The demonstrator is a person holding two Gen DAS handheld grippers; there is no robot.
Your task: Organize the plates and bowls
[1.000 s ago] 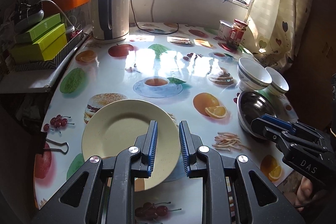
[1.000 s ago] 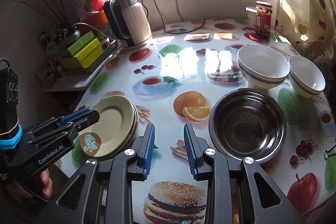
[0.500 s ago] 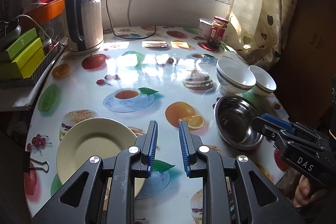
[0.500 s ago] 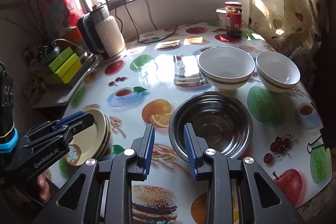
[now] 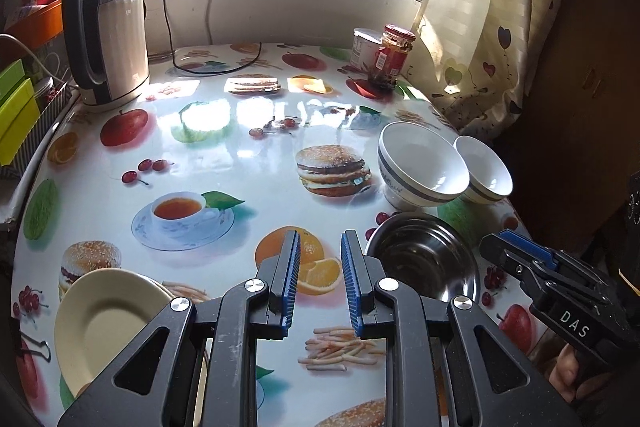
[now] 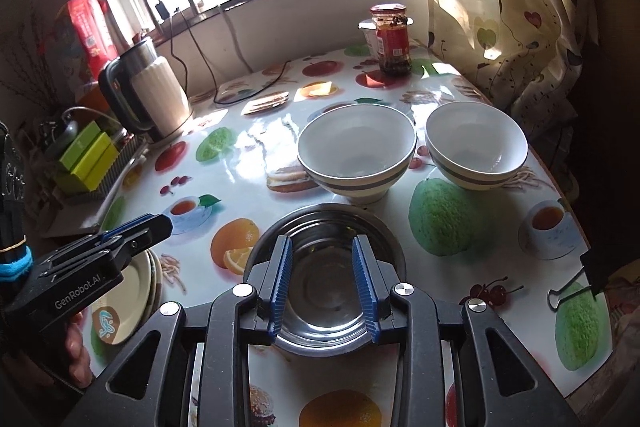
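Observation:
A stack of cream plates (image 5: 108, 319) lies at the table's near left, also seen as cream plates (image 6: 134, 287) in the right wrist view. A steel bowl (image 6: 324, 291) sits near the front; behind it stand a large white bowl (image 6: 356, 143) and a smaller white bowl (image 6: 476, 143). My right gripper (image 6: 322, 243) hovers over the steel bowl, open, with nothing between its pads. My left gripper (image 5: 320, 239) is open and empty above the printed orange, between the plates and the steel bowl (image 5: 424, 259). Each gripper shows in the other's view.
An electric kettle (image 5: 108, 35) with its cord stands at the back left, a red-lidded jar (image 5: 394, 55) and a tub at the back right. Green boxes (image 6: 88, 155) sit in a rack off the left edge. A binder clip (image 6: 576, 287) grips the tablecloth's right edge by the curtain.
Both grippers have moved to the right. The left one has left the plates behind at its lower left; the right one now hangs over the steel bowl. Nothing was picked up.

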